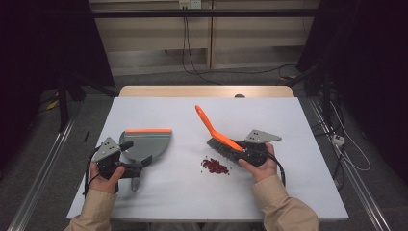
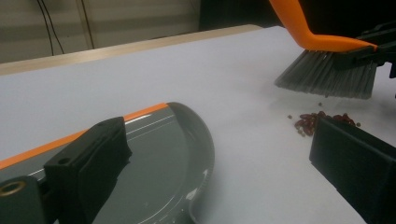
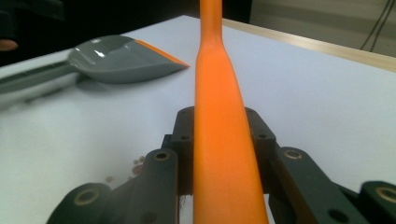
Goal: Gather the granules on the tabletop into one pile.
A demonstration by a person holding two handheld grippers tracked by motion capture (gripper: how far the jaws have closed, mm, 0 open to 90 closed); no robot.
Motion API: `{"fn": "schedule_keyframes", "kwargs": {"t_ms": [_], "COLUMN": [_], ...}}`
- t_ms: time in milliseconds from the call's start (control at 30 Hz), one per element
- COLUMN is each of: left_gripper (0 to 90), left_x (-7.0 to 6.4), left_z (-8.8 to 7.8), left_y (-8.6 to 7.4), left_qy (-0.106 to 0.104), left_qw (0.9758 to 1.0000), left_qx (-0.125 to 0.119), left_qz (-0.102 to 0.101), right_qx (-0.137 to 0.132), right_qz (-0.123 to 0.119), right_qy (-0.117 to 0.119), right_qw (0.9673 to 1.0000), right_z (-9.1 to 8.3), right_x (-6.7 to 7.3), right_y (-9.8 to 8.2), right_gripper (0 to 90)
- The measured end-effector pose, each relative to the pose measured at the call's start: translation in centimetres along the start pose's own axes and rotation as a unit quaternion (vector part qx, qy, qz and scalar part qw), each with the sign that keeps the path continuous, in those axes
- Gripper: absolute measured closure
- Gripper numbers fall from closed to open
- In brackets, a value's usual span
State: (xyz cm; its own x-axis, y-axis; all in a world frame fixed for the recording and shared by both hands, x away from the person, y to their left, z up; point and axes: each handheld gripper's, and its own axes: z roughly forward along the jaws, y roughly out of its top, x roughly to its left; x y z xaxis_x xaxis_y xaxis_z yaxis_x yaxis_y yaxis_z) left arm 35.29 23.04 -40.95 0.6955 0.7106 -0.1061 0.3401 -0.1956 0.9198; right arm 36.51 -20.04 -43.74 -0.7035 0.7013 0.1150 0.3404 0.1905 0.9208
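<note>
1. The right gripper (image 1: pixel 248 155) is clamped tight on the orange brush (image 1: pixel 219 137). The bristles hang just above the table (image 1: pixel 288 187), right behind the red beans (image 1: pixel 215 165).
2. The left gripper (image 1: pixel 126 158) is at the grey dustpan (image 1: pixel 144 142); I cannot tell if it squeezes the handle.
3. The beans lie in a small pile between brush and dustpan.
4. This looks like the sweeping step. Next, the brush should push the beans left toward the pan, and the pan's orange edge must face them.

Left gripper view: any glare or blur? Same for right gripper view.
Left gripper view: glare streaks on the grey dustpan, near jaws soft. Right gripper view: highlight on the dustpan's bowl, orange brush handle blurred up close. High view: room dark, table evenly lit.
</note>
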Motion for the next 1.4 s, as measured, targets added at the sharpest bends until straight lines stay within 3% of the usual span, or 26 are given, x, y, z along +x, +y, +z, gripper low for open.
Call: {"fn": "schedule_keyframes", "kwargs": {"t_ms": [200,400,533,633,900,1167,1400], "left_gripper": [4.4,4.4,4.4,4.4,4.4,4.4,4.5], "left_x": [0.0,0.0,-0.1,-0.2,-0.3,-0.4,-0.4], "left_z": [0.0,0.0,0.1,0.2,0.2,0.2,0.1], "left_y": [-0.1,-0.1,-0.1,-0.1,-0.1,-0.2,-0.2], "left_qy": [-0.001,-0.001,-0.002,-0.004,-0.007,-0.002,0.004], "left_qw": [1.0,1.0,1.0,1.0,0.9999,0.9998,0.9994], "left_qx": [0.002,0.003,0.006,0.007,0.01,0.019,0.035], "left_qz": [0.0,-0.001,0.002,0.003,0.005,0.006,0.005], "right_qx": [0.016,0.026,0.023,0.03,0.028,0.002,-0.005], "right_qz": [-0.009,-0.016,-0.013,-0.028,-0.04,-0.025,-0.019], "right_qy": [-0.027,-0.04,-0.03,-0.024,-0.018,-0.009,-0.021], "right_qw": [0.9995,0.9988,0.9992,0.9988,0.9987,0.9996,0.9996], "right_z": [0.6,0.8,0.8,0.9,1.4,0.9,0.0], "right_x": [-0.4,-0.5,0.1,1.0,2.4,2.4,2.2], "right_y": [-0.4,-1.4,-1.6,-1.5,-1.4,-0.9,-0.6], "right_gripper": [71.6,71.7,71.7,71.7,71.7,71.6,71.6]}}
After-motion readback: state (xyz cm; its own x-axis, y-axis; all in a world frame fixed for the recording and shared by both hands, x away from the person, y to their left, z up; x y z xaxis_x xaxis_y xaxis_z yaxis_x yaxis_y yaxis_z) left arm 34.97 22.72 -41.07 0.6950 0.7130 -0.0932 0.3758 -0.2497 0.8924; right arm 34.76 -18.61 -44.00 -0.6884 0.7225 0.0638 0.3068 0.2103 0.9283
